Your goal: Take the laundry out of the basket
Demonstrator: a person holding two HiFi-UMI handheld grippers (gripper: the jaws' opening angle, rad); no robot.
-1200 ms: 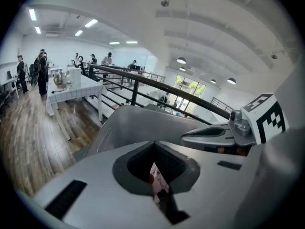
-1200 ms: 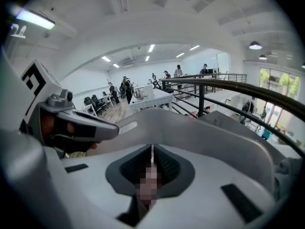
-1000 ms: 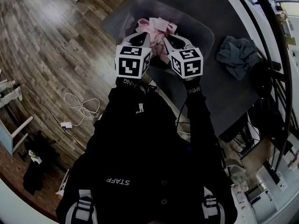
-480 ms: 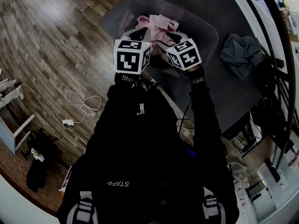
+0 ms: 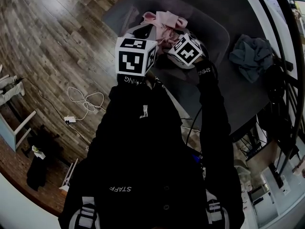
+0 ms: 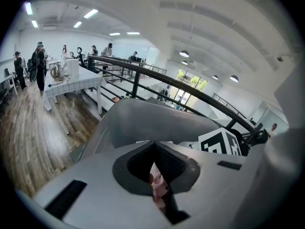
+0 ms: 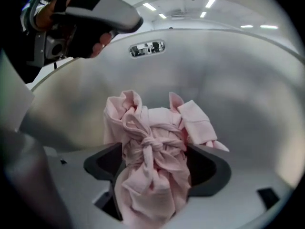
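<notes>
A grey plastic laundry basket (image 5: 209, 25) stands on a dark counter (image 5: 228, 92); a pink garment (image 5: 164, 20), tied into a knot, lies inside it; the 2 grippers reach down into the basket close beside each other; the left gripper (image 6: 155, 173) has its jaws closed on a small fold of the pink garment, which shows as a thin sliver between the dark pads; the right gripper (image 7: 152, 175) points steeply down over the knotted bundle; its jaws have just been opening and stand wide apart, with the bundle sitting between them and rising past the pads; whether the fabric brushes the pads at the sides I cannot tell; a crumpled grey-blue cloth (image 5: 252, 51) lies on the counter to the right of the basket, well apart from it; a white cable (image 5: 86, 99) lies looped on the wooden floor (image 5: 52, 42) to the left of the counter
</notes>
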